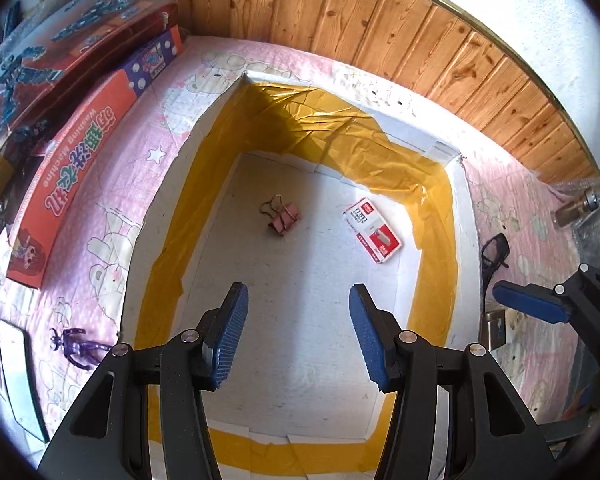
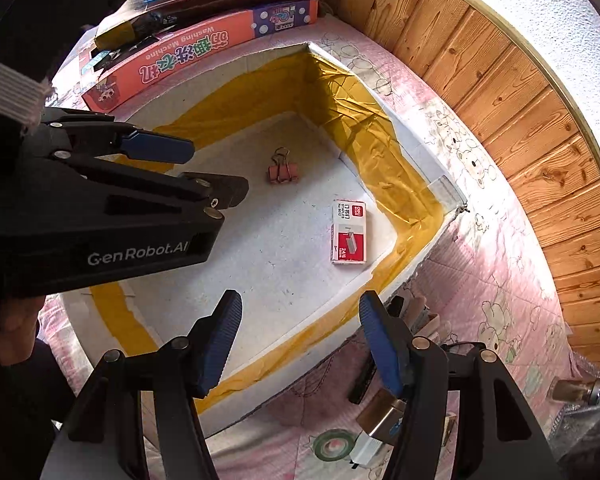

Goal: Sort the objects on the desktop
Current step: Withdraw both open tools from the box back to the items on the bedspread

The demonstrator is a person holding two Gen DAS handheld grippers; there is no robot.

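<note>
A white foam box lined with yellow tape sits on the pink cloth; it also shows in the right wrist view. Inside lie a pink binder clip and a red-and-white staples box. My left gripper is open and empty above the box's near half; it also shows in the right wrist view. My right gripper is open and empty over the box's near right edge; one of its fingers shows at the right of the left wrist view.
Toy boxes are stacked at the left. A purple figure and a flat dark-edged item lie left of the box. A black clip, a small bottle, a metallic item and a tape roll lie right.
</note>
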